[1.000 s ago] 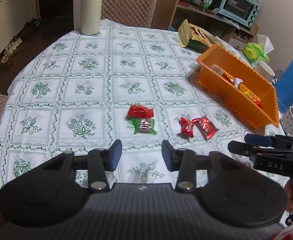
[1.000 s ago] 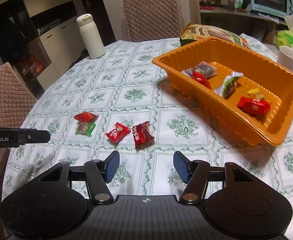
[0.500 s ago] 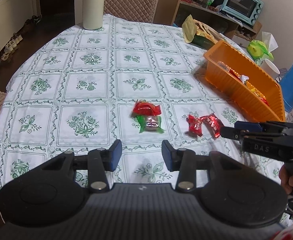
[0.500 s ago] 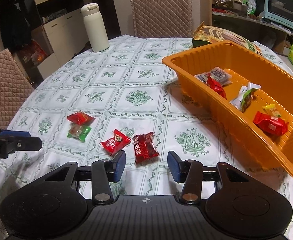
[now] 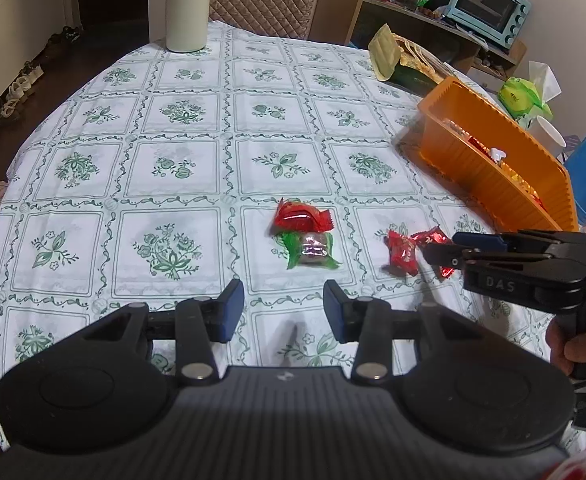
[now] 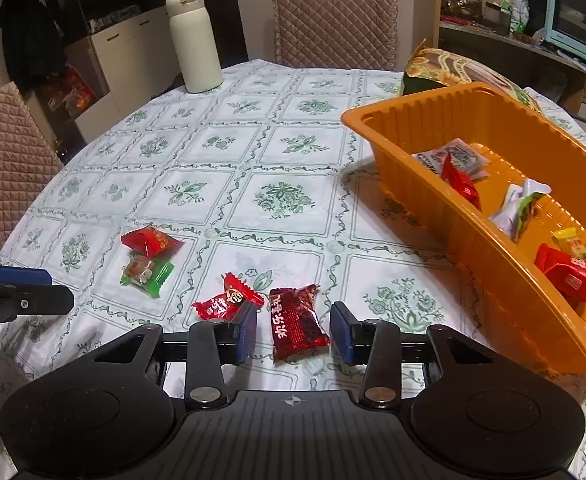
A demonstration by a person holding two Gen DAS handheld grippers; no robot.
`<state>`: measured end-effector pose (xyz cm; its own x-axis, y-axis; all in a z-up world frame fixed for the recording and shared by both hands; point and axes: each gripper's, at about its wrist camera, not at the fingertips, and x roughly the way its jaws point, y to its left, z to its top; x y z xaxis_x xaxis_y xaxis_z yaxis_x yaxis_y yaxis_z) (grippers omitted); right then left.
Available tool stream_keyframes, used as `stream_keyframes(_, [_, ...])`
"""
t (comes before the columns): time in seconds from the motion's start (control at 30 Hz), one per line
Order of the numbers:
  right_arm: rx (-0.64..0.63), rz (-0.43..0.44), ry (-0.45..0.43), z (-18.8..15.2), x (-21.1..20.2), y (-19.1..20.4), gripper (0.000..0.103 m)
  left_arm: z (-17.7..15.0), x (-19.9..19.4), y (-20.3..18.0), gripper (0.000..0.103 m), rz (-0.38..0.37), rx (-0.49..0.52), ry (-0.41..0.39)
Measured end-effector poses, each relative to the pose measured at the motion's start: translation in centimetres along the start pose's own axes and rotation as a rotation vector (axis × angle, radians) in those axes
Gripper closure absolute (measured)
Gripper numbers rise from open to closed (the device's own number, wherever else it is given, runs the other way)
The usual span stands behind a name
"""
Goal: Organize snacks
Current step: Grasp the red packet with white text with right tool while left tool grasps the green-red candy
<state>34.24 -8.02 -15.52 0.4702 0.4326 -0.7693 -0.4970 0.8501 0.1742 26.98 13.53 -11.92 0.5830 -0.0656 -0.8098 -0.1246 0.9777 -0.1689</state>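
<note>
We hold the right tool low over the bench, jaws apart astride the dark red snack, while our left tool hovers open near the green candy.

Dark red candy sitting between the right gripper fingers is looking like crinkly glossy foil. Tablecloth under it is looking smooth, slightly shiny vinyl. Orange bin off to the right is showing ribbed, glossy plastic.
</note>
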Motion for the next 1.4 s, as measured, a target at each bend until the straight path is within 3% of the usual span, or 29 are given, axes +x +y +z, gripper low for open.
stream_keyframes(0.53, [-0.053, -0.031, 0.002, -0.3, 1.1, 0.5, 0.077, 0.5, 1.4, -1.0, 0.064, -0.03, 0.034, -0.004])
stream_keyframes(1.17, [0.137, -0.037, -0.031, -1.4, -2.9, -3.0, 0.077, 1.7, 5.7, -3.1, 0.064, 0.009, 0.09, -0.015])
stream_keyframes(1.4, [0.163, -0.043, -0.028, -2.0, -3.6, -3.6, 0.077, 1.2, 6.3, -3.6, 0.075, 0.053, 0.141, -0.032])
